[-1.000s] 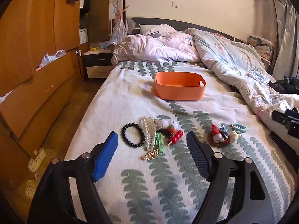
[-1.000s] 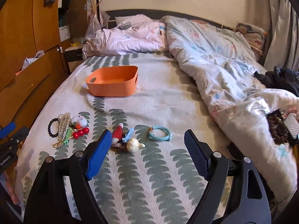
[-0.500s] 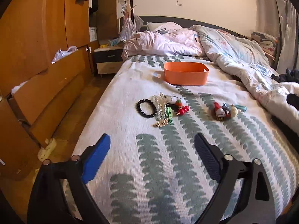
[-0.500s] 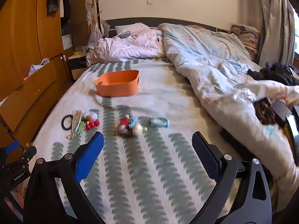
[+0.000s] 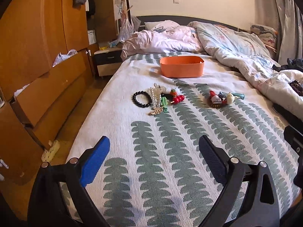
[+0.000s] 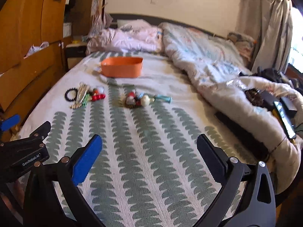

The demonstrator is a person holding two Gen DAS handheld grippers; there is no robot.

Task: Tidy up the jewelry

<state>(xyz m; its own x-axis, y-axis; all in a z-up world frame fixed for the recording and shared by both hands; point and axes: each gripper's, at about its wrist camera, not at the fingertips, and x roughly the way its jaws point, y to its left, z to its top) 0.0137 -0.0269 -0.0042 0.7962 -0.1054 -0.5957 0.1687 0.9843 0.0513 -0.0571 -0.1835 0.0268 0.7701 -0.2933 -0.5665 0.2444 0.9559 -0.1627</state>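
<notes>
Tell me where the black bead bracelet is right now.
In the left wrist view the black bead bracelet lies on the bedspread, leftmost of the left pile, touching the clear hair claw, nearer than the orange bin.

1. Left wrist view: looks from the foot end of the bed (image 5: 170,151) along the spread toward the headboard, tilted down. Its own tool (image 5: 153,160) frames the bottom edge; wardrobe (image 5: 37,56) fills the left.
2. Right wrist view: same heading, set further right, slightly blurred. Its own tool (image 6: 149,158) is low in frame; curtain (image 6: 265,28) at right.
3. Both views stand well back from the orange bin (image 5: 181,66) and the jewelry clusters (image 5: 159,99).
4. Shared ground: bin, both clusters, rumpled duvet (image 6: 198,56), headboard.
5. Left tool body (image 6: 22,155) intrudes at the right view's lower left.
</notes>
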